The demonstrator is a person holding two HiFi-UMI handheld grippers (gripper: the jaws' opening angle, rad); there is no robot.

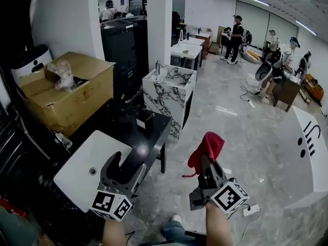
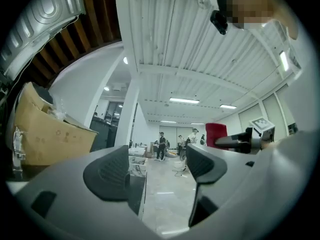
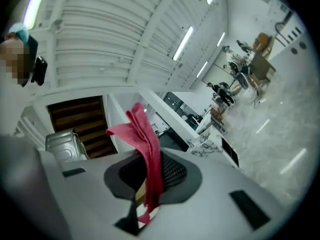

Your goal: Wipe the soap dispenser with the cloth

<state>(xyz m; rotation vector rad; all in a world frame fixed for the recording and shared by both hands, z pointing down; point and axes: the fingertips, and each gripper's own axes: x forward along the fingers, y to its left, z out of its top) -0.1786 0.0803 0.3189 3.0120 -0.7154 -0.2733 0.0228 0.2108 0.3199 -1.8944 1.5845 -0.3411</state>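
cardboard box [image 1: 72, 94]: sat at the far left, open at the top, with crumpled clear plastic [image 1: 61, 73] in it.
basin [image 1: 77, 176]: white, set into the near end of the bench, drain hole showing.
bench [image 1: 120, 124]: black, running from the basin away toward the marble unit.
left gripper [image 1: 125, 163]: hung over the near edge of the bench just right of the basin, pointing away from the person; its marker cube [image 1: 111, 205] faced the camera.
left jaws: spread wide in the left gripper view [image 2: 155, 171], with only floor and the distant room between the pads, touching nothing.
small dark object [image 1: 145, 123]: stood on the far part of the bench, well apart from both grippers; too small to tell whether it was the soap dispenser.
marble unit [image 1: 164, 99]: white with dark veins, beyond the bench, a tap at its back.
right gripper [image 1: 206, 163]: held over open floor to the right of the bench, apart from the left gripper.
right jaws: pressed together on the cloth in the right gripper view [image 3: 150, 171].
cloth [image 1: 207, 147]: red, pinched near its lower edge, the rest standing up loose above the jaw tips [image 3: 142, 131]; it was off the bench and touched nothing else.
people [image 1: 237, 37]: several stood far off at the upper right of the room.
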